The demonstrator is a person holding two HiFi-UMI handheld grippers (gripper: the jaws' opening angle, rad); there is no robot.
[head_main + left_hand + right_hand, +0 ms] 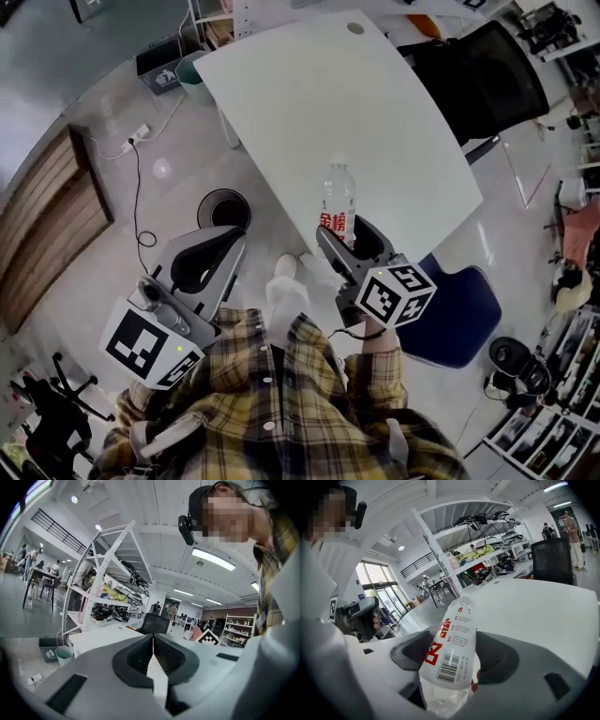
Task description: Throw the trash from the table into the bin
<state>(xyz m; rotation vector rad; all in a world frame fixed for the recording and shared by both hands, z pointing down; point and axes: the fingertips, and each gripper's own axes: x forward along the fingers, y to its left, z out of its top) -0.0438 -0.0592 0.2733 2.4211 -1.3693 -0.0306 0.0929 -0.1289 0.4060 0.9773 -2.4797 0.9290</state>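
A clear plastic bottle with a white label in red print is held over the near edge of the white table. My right gripper is shut on its lower body. In the right gripper view the bottle leans away between the two dark pads, cap end pointing toward the table. My left gripper hangs over the floor left of the table, shut with nothing in it; its jaws meet edge to edge. A round dark bin stands on the floor just beyond the left gripper.
A black office chair stands at the table's far right and a blue chair by my right arm. A green bin and a dark box sit past the table's far left corner. A cable with a power strip lies on the floor.
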